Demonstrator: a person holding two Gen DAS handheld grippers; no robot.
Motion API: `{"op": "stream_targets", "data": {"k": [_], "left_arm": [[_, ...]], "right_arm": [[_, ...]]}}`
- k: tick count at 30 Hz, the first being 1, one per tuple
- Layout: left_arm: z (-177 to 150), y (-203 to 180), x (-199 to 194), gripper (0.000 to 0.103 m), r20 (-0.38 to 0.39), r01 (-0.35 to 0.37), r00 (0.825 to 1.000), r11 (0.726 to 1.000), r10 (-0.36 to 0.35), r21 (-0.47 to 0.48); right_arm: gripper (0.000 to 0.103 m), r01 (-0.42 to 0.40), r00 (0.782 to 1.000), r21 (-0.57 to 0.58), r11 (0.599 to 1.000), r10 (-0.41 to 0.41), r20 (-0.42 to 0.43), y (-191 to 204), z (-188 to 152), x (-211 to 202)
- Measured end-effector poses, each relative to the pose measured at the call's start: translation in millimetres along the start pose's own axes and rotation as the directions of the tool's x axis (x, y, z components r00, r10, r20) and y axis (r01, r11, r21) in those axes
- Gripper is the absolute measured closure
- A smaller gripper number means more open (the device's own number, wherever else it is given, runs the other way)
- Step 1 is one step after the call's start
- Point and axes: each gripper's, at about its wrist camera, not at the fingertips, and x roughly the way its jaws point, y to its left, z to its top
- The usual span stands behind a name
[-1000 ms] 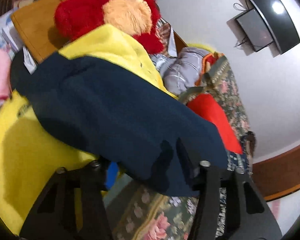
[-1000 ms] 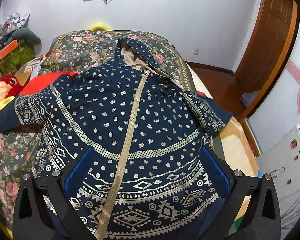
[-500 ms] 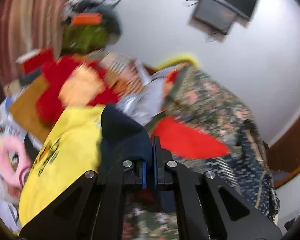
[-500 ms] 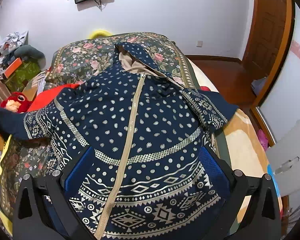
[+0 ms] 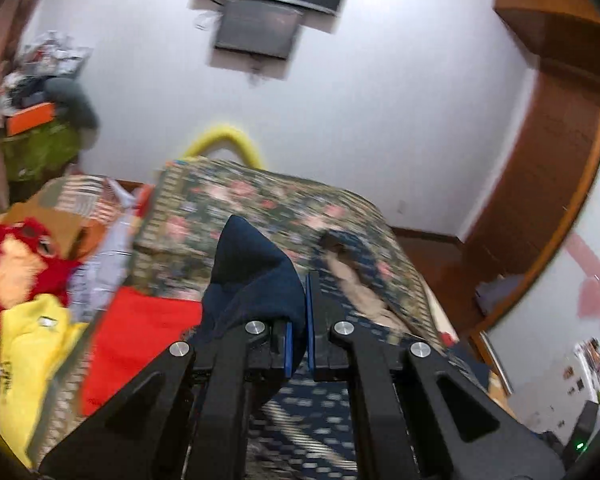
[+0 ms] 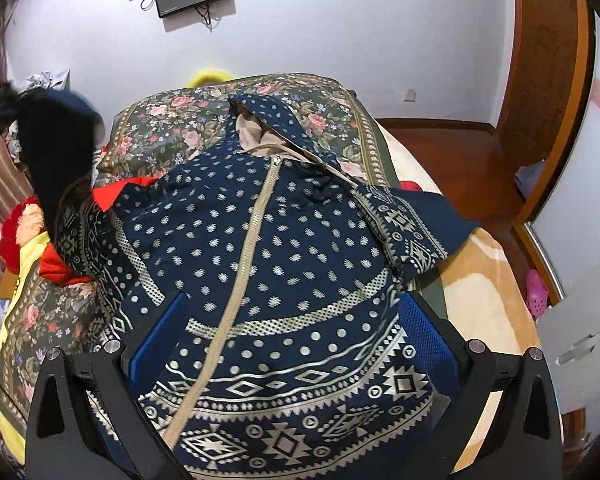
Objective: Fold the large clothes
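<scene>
Item: navy patterned hooded jacket (image 6: 268, 248), zip front up, spread on the floral bed (image 6: 172, 128), hood toward 12 o'clock. Left gripper (image 5: 297, 316): clamped on the plain navy sleeve cuff (image 5: 252, 276), lifted at 9 o'clock of the right wrist view. Right gripper (image 6: 292, 344): jaws wide apart, empty, over the jacket hem. Red cloth (image 5: 140, 328) beneath the sleeve.

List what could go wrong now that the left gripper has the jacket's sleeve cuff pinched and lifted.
1. The left gripper pinches only the plain navy cuff; the fabric could slip out mid-fold.
2. Lifting the sleeve may drag the patterned jacket askew, since the open right gripper pins nothing.
3. The sleeve could catch the red cloth beneath it.
</scene>
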Motion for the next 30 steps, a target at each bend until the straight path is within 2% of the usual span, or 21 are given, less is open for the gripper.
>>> {"op": "stream_targets", "data": {"k": [6,11,13,16,17,20,22,23,24,27,29,30], "left_arm": [[-31.0,-75.2,48.2,0.099,-0.129,0.091,0.988,0.993,-0.081,0.074],[-79.1,-121.8,84.8,0.099,-0.265,0.138,0.960,0.978,-0.092,0.159],[-100.3,-131.8,101.9,0.099,-0.338,0.153,0.937,0.971,-0.084,0.184],[-134.4,-142.6,124.3,0.099,-0.450,0.176,0.891,0.963,-0.067,0.204],[-141.6,-145.3,128.5,0.099,-0.469,0.179,0.881,0.961,-0.061,0.210],[-168.1,-147.9,140.7,0.099,-0.551,0.206,0.833,0.952,-0.049,0.227],[-185.7,-149.0,146.0,0.098,-0.615,0.234,0.787,0.947,-0.052,0.219],[-189.7,-149.2,146.9,0.097,-0.629,0.240,0.775,0.946,-0.052,0.217],[-197.4,-149.8,147.3,0.095,-0.646,0.246,0.762,0.943,-0.047,0.223],[-208.0,-151.7,139.8,0.079,-0.664,0.269,0.747,0.930,-0.037,0.250],[-211.8,-151.9,130.6,0.057,-0.660,0.280,0.750,0.921,-0.034,0.271],[-212.3,-151.1,123.6,0.054,-0.653,0.287,0.757,0.914,-0.034,0.285]], "right_arm": [[0.000,-0.050,0.998,0.054,0.997,0.051,-0.023,-22.0,-2.6,5.4],[0.000,-0.049,0.998,0.087,0.995,0.053,-0.040,-40.5,-7.3,10.2],[0.000,-0.043,0.998,0.105,0.994,0.048,-0.050,-48.6,-10.4,12.0],[0.000,-0.034,0.997,0.124,0.992,0.043,-0.070,-57.1,-13.9,15.1],[0.000,-0.034,0.996,0.128,0.991,0.044,-0.075,-58.8,-14.6,15.8],[0.000,-0.040,0.995,0.142,0.989,0.052,-0.082,-63.2,-16.6,16.6],[0.000,-0.022,0.996,0.133,0.991,0.034,-0.084,-61.8,-16.6,16.8],[0.000,-0.019,0.996,0.127,0.992,0.031,-0.087,-61.6,-16.7,17.8],[0.000,-0.017,0.995,0.120,0.993,0.028,-0.092,-60.4,-16.7,18.1],[0.000,-0.013,0.995,0.099,0.995,0.023,-0.099,-55.6,-16.8,17.1],[0.000,-0.009,0.995,0.080,0.997,0.018,-0.103,-52.5,-16.7,16.5],[0.000,-0.008,0.994,0.069,0.998,0.015,-0.105,-50.1,-15.8,15.9]]}}
